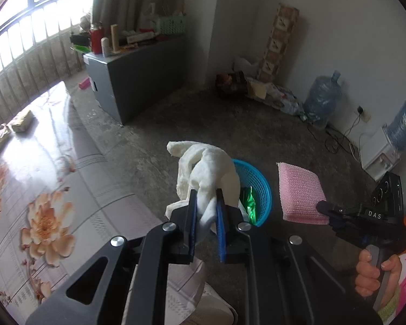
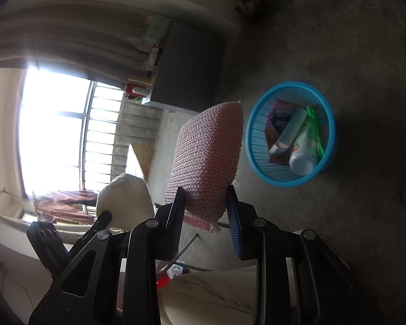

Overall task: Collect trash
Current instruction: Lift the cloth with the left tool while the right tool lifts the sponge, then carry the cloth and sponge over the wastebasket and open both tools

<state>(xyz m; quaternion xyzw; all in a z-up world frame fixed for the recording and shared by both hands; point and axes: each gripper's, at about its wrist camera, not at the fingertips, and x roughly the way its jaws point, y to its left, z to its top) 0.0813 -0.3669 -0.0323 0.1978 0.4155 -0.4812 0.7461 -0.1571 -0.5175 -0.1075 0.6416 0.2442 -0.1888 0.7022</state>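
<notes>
My left gripper (image 1: 206,205) is shut on a crumpled white cloth (image 1: 205,173), held in the air just left of and above a blue mesh basket (image 1: 257,187) on the floor. My right gripper (image 2: 206,203) is shut on a pink mesh sponge (image 2: 208,154), held up left of the basket (image 2: 291,132). The basket holds a white bottle (image 2: 301,149), a tube, a green wrapper and a purple packet. The sponge (image 1: 301,195) and the right gripper (image 1: 328,211) also show in the left wrist view, right of the basket. The cloth (image 2: 124,200) shows in the right wrist view.
A floral-topped table (image 1: 40,184) lies to the left with small boxes on it. A grey cabinet (image 1: 127,81) with clutter on top stands by the window. Bags, water jugs (image 1: 323,94), a dispenser and cables line the far wall. The floor is bare concrete.
</notes>
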